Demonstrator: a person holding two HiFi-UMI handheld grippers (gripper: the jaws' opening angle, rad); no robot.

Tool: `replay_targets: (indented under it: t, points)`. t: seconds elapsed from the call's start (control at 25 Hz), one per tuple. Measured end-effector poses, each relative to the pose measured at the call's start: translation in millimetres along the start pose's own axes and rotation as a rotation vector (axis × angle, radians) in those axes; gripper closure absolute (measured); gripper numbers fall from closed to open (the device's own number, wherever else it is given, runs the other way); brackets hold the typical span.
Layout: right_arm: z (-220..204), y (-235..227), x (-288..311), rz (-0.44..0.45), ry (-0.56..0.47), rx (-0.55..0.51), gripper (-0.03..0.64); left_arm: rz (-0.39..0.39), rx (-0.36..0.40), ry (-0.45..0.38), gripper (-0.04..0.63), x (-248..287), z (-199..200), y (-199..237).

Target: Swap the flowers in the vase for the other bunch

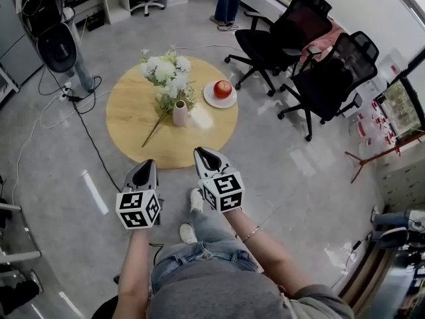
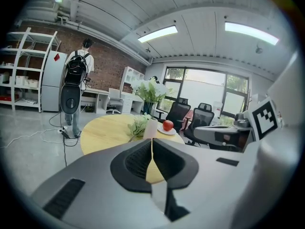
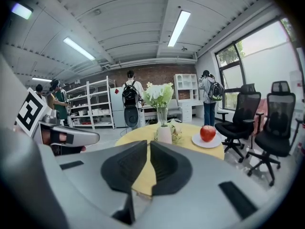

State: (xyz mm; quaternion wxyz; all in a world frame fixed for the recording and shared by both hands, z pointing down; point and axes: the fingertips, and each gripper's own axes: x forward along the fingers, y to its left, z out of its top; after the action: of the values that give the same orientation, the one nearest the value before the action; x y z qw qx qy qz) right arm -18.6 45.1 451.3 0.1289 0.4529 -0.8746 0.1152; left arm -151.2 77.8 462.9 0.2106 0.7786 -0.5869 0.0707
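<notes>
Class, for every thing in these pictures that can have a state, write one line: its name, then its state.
Small white ceramic vase: upright on the round wooden table.
White flower bunch: standing in the vase.
Pale green flower bunch: lying on the table beside the vase.
Red apple: whole, on the white plate.
Left gripper: shut, empty.
Right gripper: shut, empty.

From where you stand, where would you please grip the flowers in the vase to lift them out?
Probably the stems just above the vase mouth, coming in level from the near side: they stand upright and bunched there, while the blooms spread wide.
</notes>
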Motion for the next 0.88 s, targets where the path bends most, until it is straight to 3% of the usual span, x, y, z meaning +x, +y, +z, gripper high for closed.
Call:
replay_targets:
  t: [0.44, 0.88]
  points:
    - [6.0, -33.2, 37.6, 0.016, 0.012, 0.022, 0.597, 0.002, 0.019, 0.019, 0.572, 47.8, 15.8, 1.9]
    - [15.0, -63.3, 98.6, 0.082, 0.04, 0.001, 0.501, -0.008, 0.005, 0.022, 0.557, 116.5, 39.5, 12.1]
